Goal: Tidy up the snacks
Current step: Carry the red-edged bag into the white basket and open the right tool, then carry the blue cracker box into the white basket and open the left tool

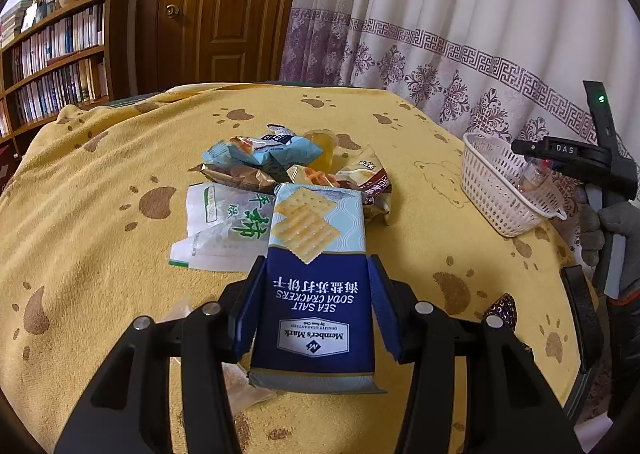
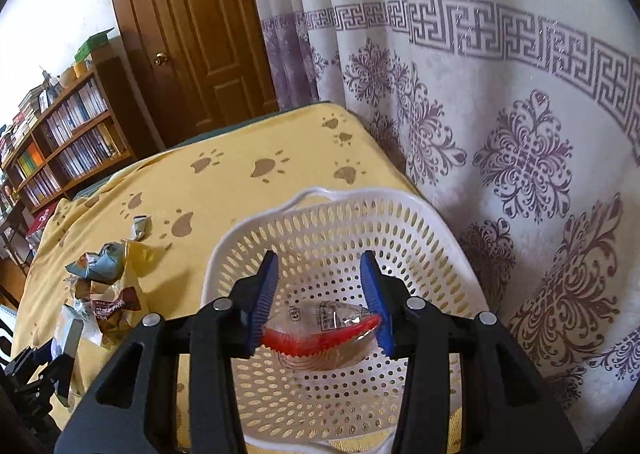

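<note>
- Left gripper point(image 1: 316, 294) has its two blue fingers clamped on the sides of a cracker packet point(image 1: 316, 274), the biggest snack in sight; the packet's long axis runs straight out along the fingers, its dark blue end nearest the camera and its pale end, with the pictured crackers, pointing away toward the snack pile.
- Beneath it all, a yellow paw-print blanket point(image 1: 100, 254) covers the table.
- At the blanket's right side, near the curtain, stands a white perforated basket point(image 2: 320, 221), upright.
- Right gripper point(image 2: 322, 294) hangs over that basket, blue fingers closed onto a clear-wrapped snack with a red zigzag edge point(image 2: 320, 328); it lies crosswise between the fingers, held above the basket floor.
- Whether anything else lies in the basket I cannot tell.
- Just past the cracker packet, a loose snack pile point(image 1: 280, 165) sits on the blanket: a white wrapper with green characters point(image 1: 224, 225) at the left, light blue and brown packets behind, and a small orange jelly cup point(image 1: 320, 145) at the back.
- One small purple wrapped sweet point(image 1: 502, 308) lies alone, just beside the left gripper's right arm.
</note>
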The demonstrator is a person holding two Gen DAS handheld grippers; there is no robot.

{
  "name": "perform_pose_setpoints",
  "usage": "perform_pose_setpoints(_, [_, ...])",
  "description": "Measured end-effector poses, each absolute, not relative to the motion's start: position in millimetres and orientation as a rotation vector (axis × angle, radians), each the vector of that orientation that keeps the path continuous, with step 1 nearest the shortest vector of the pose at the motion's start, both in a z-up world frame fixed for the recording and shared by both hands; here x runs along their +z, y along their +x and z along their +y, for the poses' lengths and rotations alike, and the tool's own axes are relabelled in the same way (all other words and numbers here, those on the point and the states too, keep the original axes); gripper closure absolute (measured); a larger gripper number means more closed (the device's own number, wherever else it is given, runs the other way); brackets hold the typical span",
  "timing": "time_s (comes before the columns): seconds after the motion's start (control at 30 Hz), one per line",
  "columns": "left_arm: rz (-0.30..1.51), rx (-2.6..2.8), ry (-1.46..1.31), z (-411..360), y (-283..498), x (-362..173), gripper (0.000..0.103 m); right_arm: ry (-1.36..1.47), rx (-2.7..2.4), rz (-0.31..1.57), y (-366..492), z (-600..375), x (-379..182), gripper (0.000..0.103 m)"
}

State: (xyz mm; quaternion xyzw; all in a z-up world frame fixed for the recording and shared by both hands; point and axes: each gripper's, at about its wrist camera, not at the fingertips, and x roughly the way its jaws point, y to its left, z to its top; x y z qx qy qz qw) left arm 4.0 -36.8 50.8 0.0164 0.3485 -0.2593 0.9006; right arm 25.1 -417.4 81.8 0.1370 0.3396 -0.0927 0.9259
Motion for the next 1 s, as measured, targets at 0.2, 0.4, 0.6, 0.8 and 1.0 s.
perform_pose_setpoints(0.2, [0.724, -0.539, 0.045, -45, 2, 54, 0.053, 0.308, -0.195, 0.632, 12, -424, 90, 0.025])
perform_pose_setpoints(0.4, [0.718, -0.561, 0.07, -65, -2, 60, 0.053, 0.338, -0.183, 0.602, -8, -433, 91, 0.025])
perform_pose_setpoints(0.6, [0.717, -0.602, 0.096, -93, 0, 70, 0.053, 0.345, -0.163, 0.569, -29, -434, 90, 0.025])
perform_pose_setpoints(0.8, [0.719, -0.657, 0.111, -132, 6, 82, 0.053, 0.361, -0.141, 0.553, -46, -436, 85, 0.025])
perform_pose_setpoints(1.0, [0.721, -0.729, 0.124, -180, 14, 92, 0.053, 0.374, -0.136, 0.543, -64, -438, 77, 0.025])
